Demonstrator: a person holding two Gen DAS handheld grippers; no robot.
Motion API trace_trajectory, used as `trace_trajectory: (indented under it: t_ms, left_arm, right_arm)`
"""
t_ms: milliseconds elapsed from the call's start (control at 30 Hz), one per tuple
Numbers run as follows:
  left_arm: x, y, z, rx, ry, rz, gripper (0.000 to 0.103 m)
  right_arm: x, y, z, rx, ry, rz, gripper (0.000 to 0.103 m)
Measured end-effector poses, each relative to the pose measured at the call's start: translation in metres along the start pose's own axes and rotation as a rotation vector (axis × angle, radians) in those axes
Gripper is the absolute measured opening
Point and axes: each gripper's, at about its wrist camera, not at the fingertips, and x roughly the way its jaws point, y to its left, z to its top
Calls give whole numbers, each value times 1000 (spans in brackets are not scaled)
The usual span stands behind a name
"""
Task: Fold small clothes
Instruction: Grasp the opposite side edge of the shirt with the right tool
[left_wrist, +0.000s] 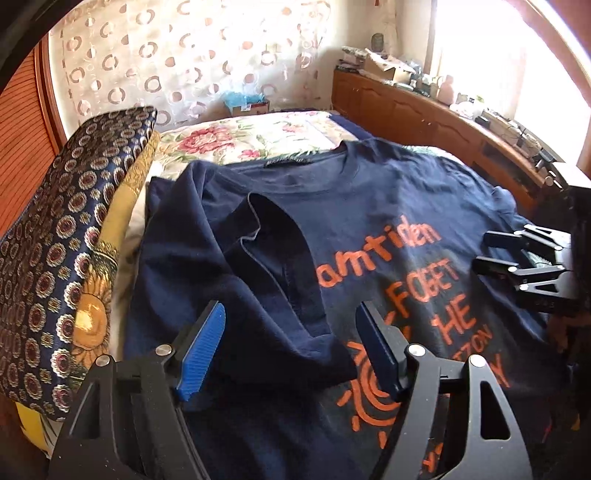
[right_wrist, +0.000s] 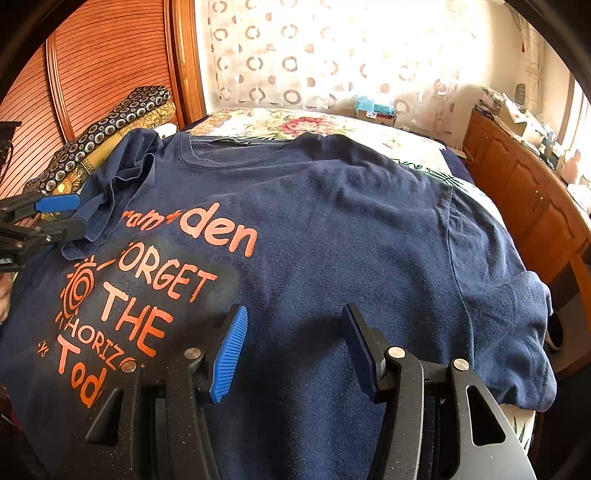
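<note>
Nearest the lens, our left tongs (left_wrist: 290, 347) are hovering wide apart at the bottom of the frame, gripping nothing, over a sleeve (left_wrist: 273, 266) folded onto the shirt's front. We are seeing the navy T-shirt (right_wrist: 332, 221) lying spread across the bed (right_wrist: 280, 123), filling the middle of both views, orange lettering (right_wrist: 147, 288) at lower left. Our right tongs (right_wrist: 295, 350) are likewise standing wide, holding nothing, above the shirt's chest. Patterned cushions (left_wrist: 62, 240) are lying at left.
</note>
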Motion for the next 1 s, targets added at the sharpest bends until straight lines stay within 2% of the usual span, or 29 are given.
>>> trace_trajectory:
  t_ms: [233, 300, 467, 633, 767, 1000]
  left_arm:
    - [20, 3, -8, -11, 33, 20, 75]
    - [22, 1, -8, 1, 28, 30, 77]
    - [25, -2, -7, 13, 31, 34, 80]
    - [28, -1, -5, 14, 33, 36, 82]
    - [29, -1, -5, 13, 33, 36, 83]
    - [29, -1, -5, 13, 33, 36, 83]
  right_arm:
    - [0, 1, 0, -1, 1, -2, 56]
    - [-1, -1, 0, 8, -1, 7, 61]
    - [-15, -28, -5, 113, -22, 36, 67]
    - [-55, -75, -11, 178, -99, -87, 68]
    - [-73, -125, -25, 250, -100, -213, 68]
    - [-68, -180, -47, 383, -44, -235, 68]
